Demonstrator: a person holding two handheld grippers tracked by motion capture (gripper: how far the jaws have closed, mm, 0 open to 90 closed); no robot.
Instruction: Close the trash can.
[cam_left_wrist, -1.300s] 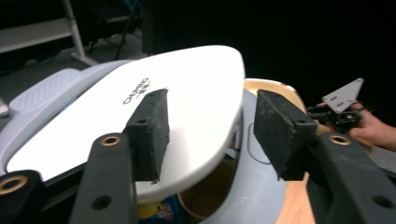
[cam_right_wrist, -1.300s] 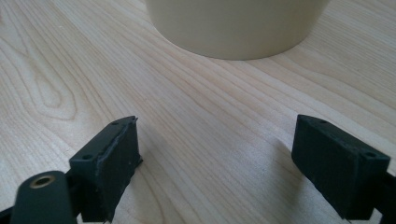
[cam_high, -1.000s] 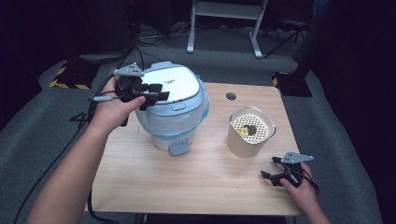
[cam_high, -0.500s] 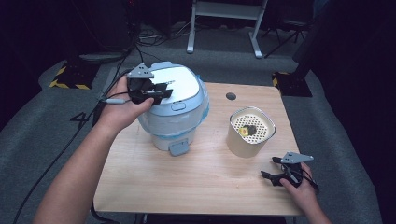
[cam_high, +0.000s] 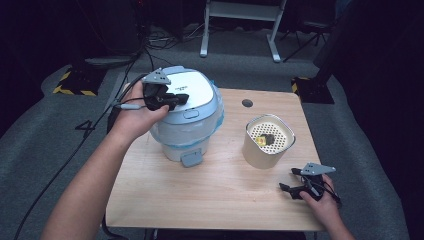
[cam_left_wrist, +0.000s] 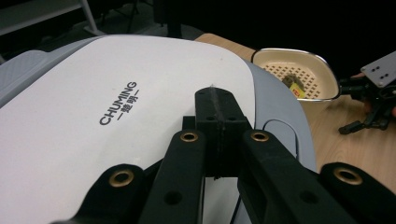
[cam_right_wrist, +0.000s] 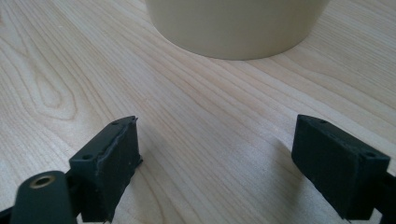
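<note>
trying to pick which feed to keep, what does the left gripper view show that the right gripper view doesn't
Left gripper view: the closed left gripper over the white cooker lid printed CHUMING, the strainer insert inside the cream pot, and the right gripper farther off.

Right gripper view: the open right gripper low over bare wood, facing the cream pot's outer wall.

Both: the cream pot and the wooden table.

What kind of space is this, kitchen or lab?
Likely a lab or recording studio, not a kitchen. A small wooden table stands alone on grey carpet in a dark room, with a metal stand behind it and cables on the floor. The rice cooker and the cream pot look like props.
</note>
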